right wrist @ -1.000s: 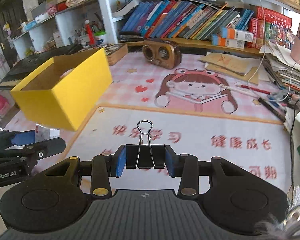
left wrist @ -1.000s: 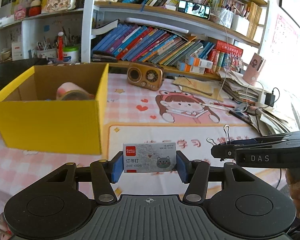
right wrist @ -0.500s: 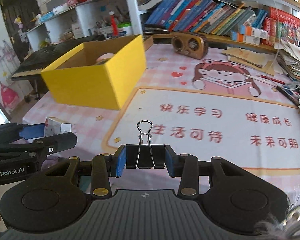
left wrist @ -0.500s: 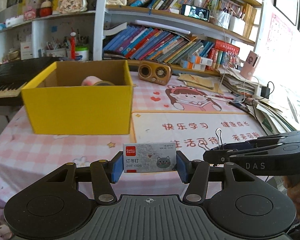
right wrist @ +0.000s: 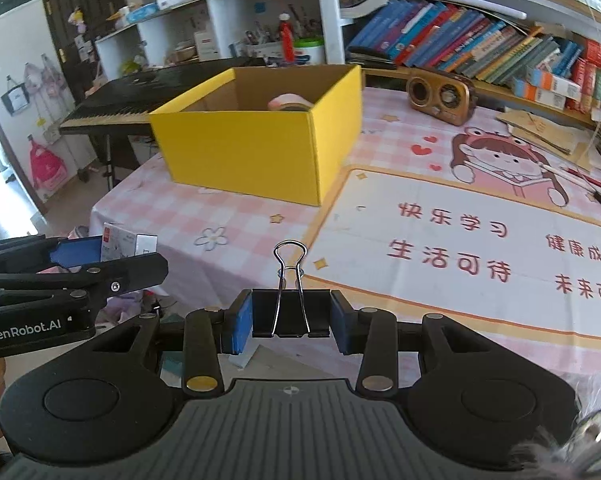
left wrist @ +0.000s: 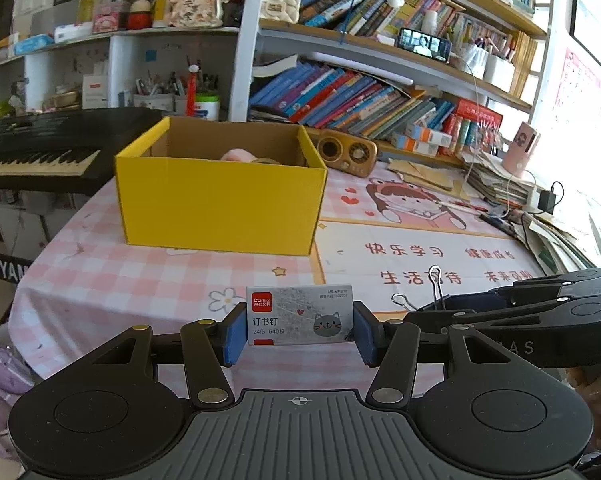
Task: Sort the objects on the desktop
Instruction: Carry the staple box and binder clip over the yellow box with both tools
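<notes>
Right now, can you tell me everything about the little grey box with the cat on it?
The small grey cardboard staple box is a flat rectangle with a red logo square, Chinese writing, a tiny red heart and a smiling grey cartoon cat face. It stands upright and level, squeezed at both ends by the blue pads of the left gripper, held up above the pink checked tablecloth, touching nothing else.

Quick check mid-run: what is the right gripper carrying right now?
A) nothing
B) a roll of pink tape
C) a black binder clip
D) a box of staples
C: in the right wrist view the right gripper has its blue pads pressed on a black binder clip; the box of staples is in the left gripper.
</notes>
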Tool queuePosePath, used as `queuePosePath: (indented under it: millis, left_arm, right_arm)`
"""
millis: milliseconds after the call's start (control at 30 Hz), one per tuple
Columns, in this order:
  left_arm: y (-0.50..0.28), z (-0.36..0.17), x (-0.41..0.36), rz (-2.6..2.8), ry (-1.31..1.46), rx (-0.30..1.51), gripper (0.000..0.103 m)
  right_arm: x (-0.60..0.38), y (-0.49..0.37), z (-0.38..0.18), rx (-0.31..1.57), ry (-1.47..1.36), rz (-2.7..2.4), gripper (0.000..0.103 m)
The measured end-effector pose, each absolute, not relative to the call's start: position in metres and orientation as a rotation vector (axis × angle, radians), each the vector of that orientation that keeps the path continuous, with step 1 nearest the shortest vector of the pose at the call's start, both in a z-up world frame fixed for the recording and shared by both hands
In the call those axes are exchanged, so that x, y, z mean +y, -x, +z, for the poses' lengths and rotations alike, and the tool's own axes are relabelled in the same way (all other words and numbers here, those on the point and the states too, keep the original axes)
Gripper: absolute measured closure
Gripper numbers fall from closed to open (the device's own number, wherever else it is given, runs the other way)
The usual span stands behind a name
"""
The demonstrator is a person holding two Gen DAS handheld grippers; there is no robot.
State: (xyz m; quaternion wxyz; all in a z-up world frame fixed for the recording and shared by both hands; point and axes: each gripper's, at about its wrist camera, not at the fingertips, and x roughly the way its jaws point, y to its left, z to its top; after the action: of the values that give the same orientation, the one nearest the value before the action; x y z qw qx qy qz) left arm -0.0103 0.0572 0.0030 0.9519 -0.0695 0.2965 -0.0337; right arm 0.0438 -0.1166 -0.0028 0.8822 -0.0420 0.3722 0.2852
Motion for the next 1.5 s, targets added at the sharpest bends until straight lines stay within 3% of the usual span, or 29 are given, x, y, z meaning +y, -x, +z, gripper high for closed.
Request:
queuePosePath:
  millis: [867,1500]
  left_arm:
    - [0.015,0.002,0.102,-0.004,0.191,0.597,0.049]
    - [-0.069,0.043,0.117,-0.003,0.155,0.485,0.049]
  right_arm:
    - [-0.068,-0.048,0.004,0.787,0.120,0.680,0.066]
    - [-0.047,-0.140,0.054,0.650,0.070,0.721,0.066]
